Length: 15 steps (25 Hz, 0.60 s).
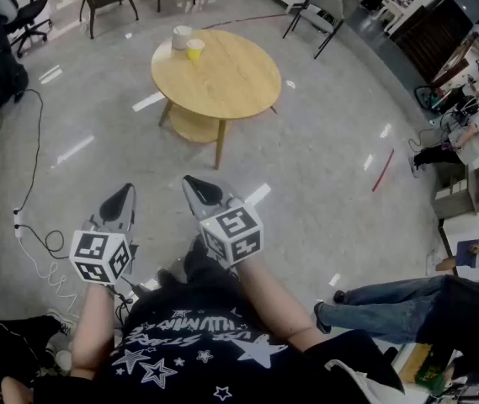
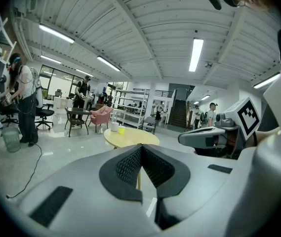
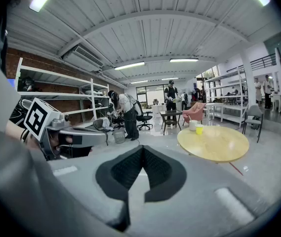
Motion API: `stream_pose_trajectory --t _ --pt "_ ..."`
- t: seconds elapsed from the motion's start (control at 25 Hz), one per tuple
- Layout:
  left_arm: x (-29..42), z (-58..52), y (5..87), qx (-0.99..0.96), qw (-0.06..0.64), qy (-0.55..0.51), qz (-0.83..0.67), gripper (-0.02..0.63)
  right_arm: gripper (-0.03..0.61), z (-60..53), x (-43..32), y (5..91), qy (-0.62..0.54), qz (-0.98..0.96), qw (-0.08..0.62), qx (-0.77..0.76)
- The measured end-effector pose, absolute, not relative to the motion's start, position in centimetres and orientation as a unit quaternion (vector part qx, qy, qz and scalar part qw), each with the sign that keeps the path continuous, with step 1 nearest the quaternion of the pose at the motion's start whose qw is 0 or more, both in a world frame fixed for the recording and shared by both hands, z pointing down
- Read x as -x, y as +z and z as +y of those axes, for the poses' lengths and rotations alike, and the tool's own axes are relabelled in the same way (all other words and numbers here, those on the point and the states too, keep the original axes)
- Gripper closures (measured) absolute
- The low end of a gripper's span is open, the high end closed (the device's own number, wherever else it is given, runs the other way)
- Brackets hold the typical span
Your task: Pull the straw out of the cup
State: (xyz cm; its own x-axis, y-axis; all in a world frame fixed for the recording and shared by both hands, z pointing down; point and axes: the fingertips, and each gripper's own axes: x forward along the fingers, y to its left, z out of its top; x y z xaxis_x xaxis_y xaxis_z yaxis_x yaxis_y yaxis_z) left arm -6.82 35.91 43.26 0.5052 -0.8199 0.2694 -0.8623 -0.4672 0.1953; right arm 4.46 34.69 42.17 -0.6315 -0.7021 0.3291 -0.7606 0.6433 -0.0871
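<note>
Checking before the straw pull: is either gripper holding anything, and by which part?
Nothing is held: the left gripper and right gripper are both shut and empty.

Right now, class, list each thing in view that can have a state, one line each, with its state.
Left gripper: shut, nothing between its jaws, well short of the table.
Right gripper: shut, nothing between its jaws, well short of the table.
White cup: upright at the table's far edge; straw too small to make out.
Yellow cup: upright beside the white cup.
Round table: standing, carrying both cups.
</note>
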Motion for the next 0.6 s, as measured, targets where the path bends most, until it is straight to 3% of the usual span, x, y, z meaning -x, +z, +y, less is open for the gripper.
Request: stream_pose_trajectory --t 0.6 --pt "11.9 37.5 44.1 -0.846 0.146 0.066 -0.508 0.607 0.58 34.9 0.0 43.7 0.141 -0.899 0.136 -0.393"
